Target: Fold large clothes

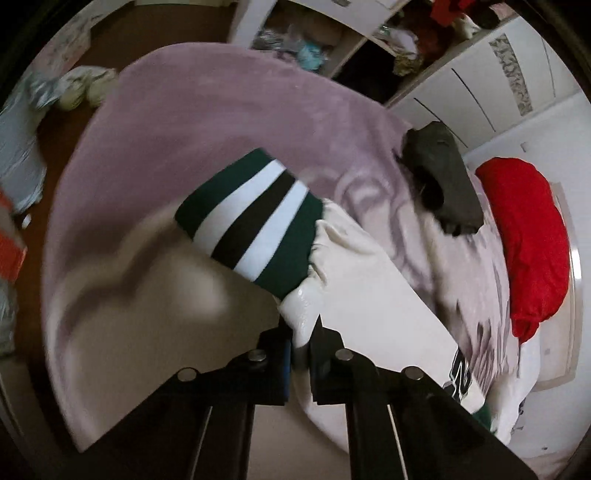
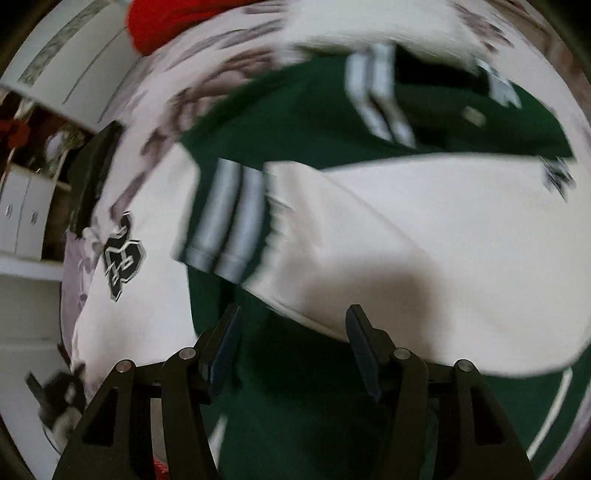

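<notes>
A varsity jacket lies on the bed, with a dark green body (image 2: 295,387) and cream-white sleeves. My left gripper (image 1: 301,332) is shut on one white sleeve (image 1: 369,295), pinching its glossy fabric just behind the green, white and black striped cuff (image 1: 255,218). That cuff hangs out ahead of the fingers over the lilac blanket (image 1: 203,110). My right gripper (image 2: 293,321) is open above the green body, with nothing pressed between its fingers. The other white sleeve (image 2: 406,229) and its striped cuff (image 2: 229,214) lie across the body just beyond the fingertips. The right wrist view is motion-blurred.
A red pillow (image 1: 528,236) and a dark folded garment (image 1: 439,177) lie at the far side of the bed. Behind the bed stand white cabinets and open shelves (image 1: 332,33) full of things. Bags (image 1: 85,88) lie on the floor at left. A number patch (image 2: 122,254) marks the white fabric.
</notes>
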